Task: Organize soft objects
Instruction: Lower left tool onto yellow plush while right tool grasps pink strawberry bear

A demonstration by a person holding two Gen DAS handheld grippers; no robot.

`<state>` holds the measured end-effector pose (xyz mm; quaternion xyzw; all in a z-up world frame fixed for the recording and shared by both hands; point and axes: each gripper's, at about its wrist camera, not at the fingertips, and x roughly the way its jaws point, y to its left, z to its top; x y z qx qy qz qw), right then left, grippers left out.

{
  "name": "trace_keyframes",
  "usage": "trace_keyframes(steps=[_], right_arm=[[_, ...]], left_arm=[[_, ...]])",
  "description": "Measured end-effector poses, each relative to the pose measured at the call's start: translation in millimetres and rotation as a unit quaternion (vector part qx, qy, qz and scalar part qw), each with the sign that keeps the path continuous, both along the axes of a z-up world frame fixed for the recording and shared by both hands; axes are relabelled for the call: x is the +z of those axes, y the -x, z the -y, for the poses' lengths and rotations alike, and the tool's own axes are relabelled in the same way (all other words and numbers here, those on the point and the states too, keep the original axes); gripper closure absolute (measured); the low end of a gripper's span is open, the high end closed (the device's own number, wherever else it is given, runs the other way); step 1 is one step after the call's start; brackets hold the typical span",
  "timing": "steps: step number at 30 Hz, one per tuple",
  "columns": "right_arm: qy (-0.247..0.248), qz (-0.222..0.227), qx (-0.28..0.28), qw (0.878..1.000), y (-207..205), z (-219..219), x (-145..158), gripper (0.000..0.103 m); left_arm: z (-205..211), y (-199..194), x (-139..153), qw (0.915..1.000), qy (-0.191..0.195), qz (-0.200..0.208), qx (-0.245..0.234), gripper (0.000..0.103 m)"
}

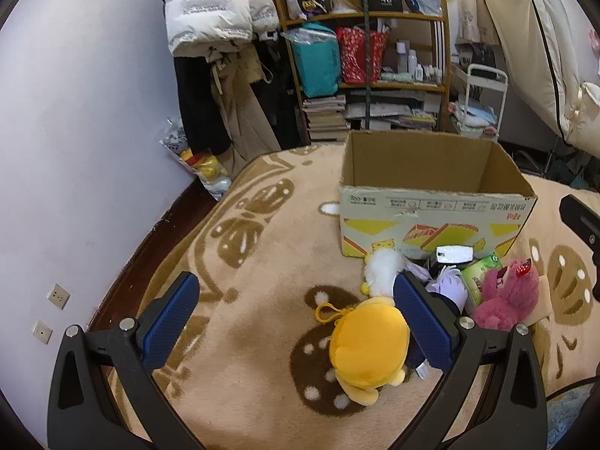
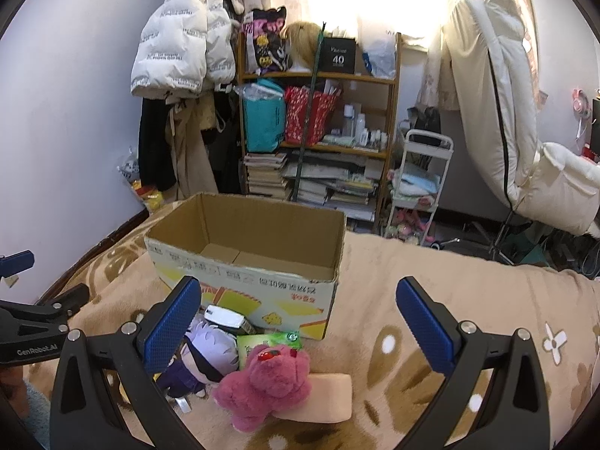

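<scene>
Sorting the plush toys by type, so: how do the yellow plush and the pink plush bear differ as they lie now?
The yellow plush is smooth-surfaced with a yellow loop cord; the pink plush bear is shaggy with a red strawberry on its head. The yellow plush lies straight on the blanket, between the left gripper's open jaws; the pink plush bear rests partly on a beige pad. Both lie in front of the cardboard box, ungrasped.

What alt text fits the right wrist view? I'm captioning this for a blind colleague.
The open right gripper hangs above a pink plush bear lying on a beige blanket, beside a purple-haired plush doll. Behind them stands an open, empty cardboard box; farther back are cluttered shelves.
</scene>
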<state>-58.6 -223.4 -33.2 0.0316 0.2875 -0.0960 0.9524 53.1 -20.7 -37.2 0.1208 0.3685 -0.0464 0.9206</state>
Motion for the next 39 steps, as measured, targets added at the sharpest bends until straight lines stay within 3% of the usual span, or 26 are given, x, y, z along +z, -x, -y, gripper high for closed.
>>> trace_keyframes(steps=[16,26,34,39], right_arm=[[-0.022,-0.108,0.035,0.993,-39,2,-44,0.000],[-0.072,-0.147,0.026,0.986,-49,14,-66,0.000],[-0.094,-0.177,0.031,0.979,-54,15,-81,0.000],[-0.102,-0.184,0.030,0.977,-54,16,-83,0.000]], left_arm=[[29,-23,-43,0.9942,-0.023,-0.098,-0.036,0.001],[36,-32,-81,0.9802,-0.025,-0.190,-0.052,0.001],[37,-35,-100,0.9736,-0.047,-0.218,-0.049,0.001],[30,-41,-104,0.9721,-0.030,-0.229,-0.039,0.001]])
